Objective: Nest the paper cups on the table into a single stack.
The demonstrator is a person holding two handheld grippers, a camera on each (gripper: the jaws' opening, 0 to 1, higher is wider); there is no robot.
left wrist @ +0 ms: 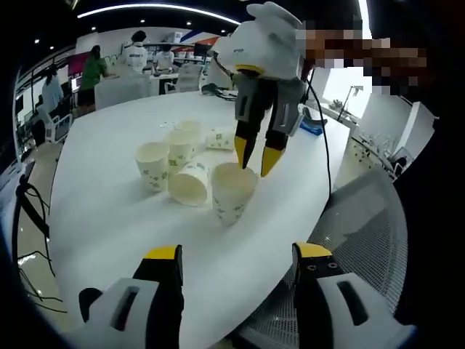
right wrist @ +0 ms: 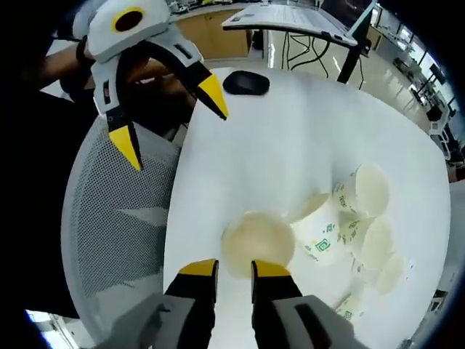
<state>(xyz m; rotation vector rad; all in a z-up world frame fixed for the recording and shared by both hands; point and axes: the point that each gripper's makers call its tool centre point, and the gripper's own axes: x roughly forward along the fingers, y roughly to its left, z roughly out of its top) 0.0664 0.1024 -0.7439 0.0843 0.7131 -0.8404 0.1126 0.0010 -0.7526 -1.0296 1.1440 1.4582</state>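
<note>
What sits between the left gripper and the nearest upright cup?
Nothing: in the left gripper view, bare white table runs from the open left gripper to that cup, where the right gripper hovers.

I see bare white table [left wrist: 109, 218] from my left gripper [left wrist: 236, 254] to the clustered white paper cups [left wrist: 182, 163] at 12 o'clock; grey mesh chair [left wrist: 356, 218] crowds 3 o'clock.

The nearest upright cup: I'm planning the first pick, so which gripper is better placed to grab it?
Right. The right gripper hangs directly over the nearest cup's rim, tips nearly touching it. The left gripper sits open at the table edge, farther back.
</note>
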